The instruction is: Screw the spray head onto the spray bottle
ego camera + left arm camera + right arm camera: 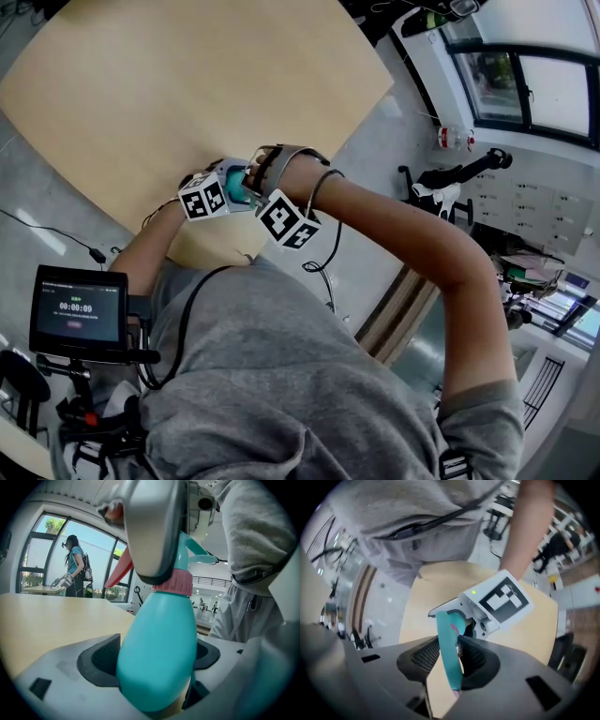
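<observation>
A teal spray bottle [157, 658] with a pink collar [173, 582] stands between my left gripper's [154, 665] dark pads [101, 660], which are shut on its body. The teal spray head [449, 648] sits on top of the bottle, with a red trigger [119, 569] sticking out at the side. My right gripper [450, 656] is shut on the spray head, and its grey jaw [150, 527] covers the head from above. In the head view both grippers meet over the near edge of the table, left gripper [214, 194] and right gripper [272, 208], with the bottle [234, 186] between them.
The round wooden table [187, 84] stretches away from the grippers. A small screen [78, 314] hangs at my left side. A person [75, 564] stands far off by the windows. The grey floor [394, 159] lies to the right of the table.
</observation>
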A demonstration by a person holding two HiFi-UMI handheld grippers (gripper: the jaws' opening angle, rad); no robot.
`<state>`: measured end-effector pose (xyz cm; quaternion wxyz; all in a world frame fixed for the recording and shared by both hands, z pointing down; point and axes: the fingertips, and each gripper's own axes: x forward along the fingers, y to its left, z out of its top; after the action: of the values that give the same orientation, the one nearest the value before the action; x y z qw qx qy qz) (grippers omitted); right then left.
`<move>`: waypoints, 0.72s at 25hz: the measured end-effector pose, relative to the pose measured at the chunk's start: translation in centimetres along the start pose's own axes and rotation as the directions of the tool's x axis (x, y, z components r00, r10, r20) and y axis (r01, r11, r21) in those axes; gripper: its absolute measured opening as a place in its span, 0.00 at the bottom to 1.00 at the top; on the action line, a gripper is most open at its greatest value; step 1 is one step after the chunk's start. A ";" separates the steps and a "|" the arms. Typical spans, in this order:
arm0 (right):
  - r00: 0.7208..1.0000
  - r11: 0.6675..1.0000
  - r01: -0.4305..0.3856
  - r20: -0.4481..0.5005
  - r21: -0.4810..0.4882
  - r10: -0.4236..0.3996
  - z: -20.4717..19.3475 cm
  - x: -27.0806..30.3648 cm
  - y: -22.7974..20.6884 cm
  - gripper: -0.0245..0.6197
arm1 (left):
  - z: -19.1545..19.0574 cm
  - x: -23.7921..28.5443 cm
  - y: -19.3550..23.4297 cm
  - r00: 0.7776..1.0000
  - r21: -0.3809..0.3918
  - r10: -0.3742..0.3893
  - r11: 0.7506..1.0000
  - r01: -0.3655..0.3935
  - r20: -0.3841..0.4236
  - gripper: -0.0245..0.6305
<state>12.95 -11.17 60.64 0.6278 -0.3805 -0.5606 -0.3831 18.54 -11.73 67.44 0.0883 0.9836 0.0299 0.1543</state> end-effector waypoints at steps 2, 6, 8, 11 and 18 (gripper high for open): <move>0.997 0.964 -0.046 0.075 0.263 0.027 0.0 0.0 0.0 0.23 | 0.2 0.0 -0.1 1.000 0.001 0.008 1.000 -0.008 0.006 0.64; 0.976 0.699 -0.138 0.217 0.702 -0.026 -0.4 -0.2 0.1 0.23 | 0.7 0.1 0.1 0.997 -0.017 0.067 0.998 -0.067 0.036 0.64; 0.966 0.469 -0.174 0.243 0.866 -0.091 -0.6 -0.1 0.4 0.23 | 1.0 0.1 0.3 0.990 -0.038 0.128 0.991 -0.126 0.058 0.64; 0.955 0.051 -0.188 0.195 0.981 -0.224 -0.7 -0.1 0.6 0.23 | 1.3 -0.1 1.0 0.960 -0.086 0.267 0.962 -0.260 0.086 0.64; 0.908 -0.504 -0.157 -0.077 0.849 -0.413 -0.2 -0.6 -0.6 0.24 | 0.2 -0.8 2.0 0.829 -0.092 0.559 0.827 -0.555 0.016 0.64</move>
<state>12.49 -11.58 60.02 0.4752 0.3716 -0.7475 0.2780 17.85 -13.77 67.37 0.0810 0.9481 -0.2663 0.1539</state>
